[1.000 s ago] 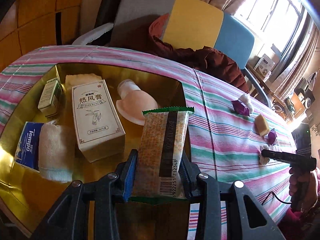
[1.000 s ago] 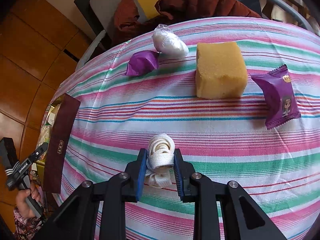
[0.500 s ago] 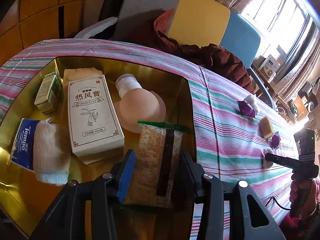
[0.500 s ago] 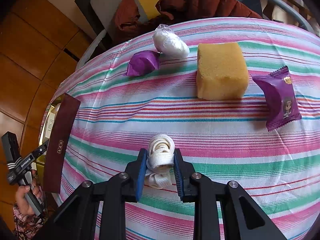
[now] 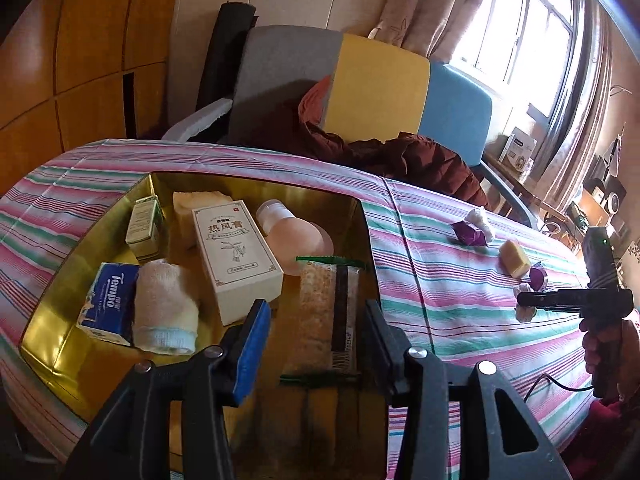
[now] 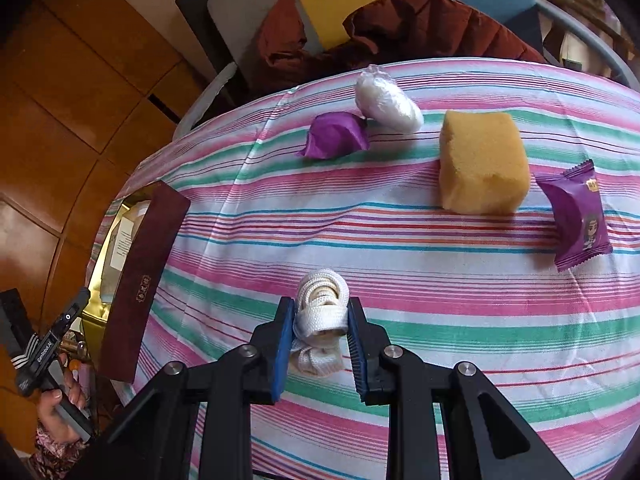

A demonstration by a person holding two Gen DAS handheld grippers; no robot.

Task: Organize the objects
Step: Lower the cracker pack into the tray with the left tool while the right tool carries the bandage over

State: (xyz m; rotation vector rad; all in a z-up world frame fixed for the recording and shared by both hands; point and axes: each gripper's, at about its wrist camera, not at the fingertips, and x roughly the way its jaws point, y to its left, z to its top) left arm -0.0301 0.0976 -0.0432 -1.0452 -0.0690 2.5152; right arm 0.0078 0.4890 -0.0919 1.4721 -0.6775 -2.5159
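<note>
A gold box (image 5: 52, 276) sits on the striped tablecloth in the left wrist view. A snack packet (image 5: 326, 304) with green ends lies flat on its floor by the right wall. My left gripper (image 5: 316, 320) hovers just above it. Its jaws are opening and the blue pads stand clear of the packet. In the right wrist view my right gripper (image 6: 318, 320) is shut on a white rolled strap (image 6: 322, 296), low over the cloth. The right gripper (image 5: 576, 300) also shows at the far right of the left wrist view, held by a hand.
The box holds a white carton (image 5: 236, 256), a Tempo tissue pack (image 5: 106, 300), a rolled cloth (image 5: 164, 312), a pink bottle (image 5: 296, 240) and a small green box (image 5: 144, 224). On the cloth lie a yellow sponge (image 6: 480, 164), a purple packet (image 6: 578, 216), a purple wrapper (image 6: 336, 136) and a white bundle (image 6: 386, 100). A maroon lid (image 6: 140, 280) leans on the box.
My left gripper let go of the snack packet, which now lies in the box, and drew back and up. The right gripper kept its hold on the strap and rose slightly.
</note>
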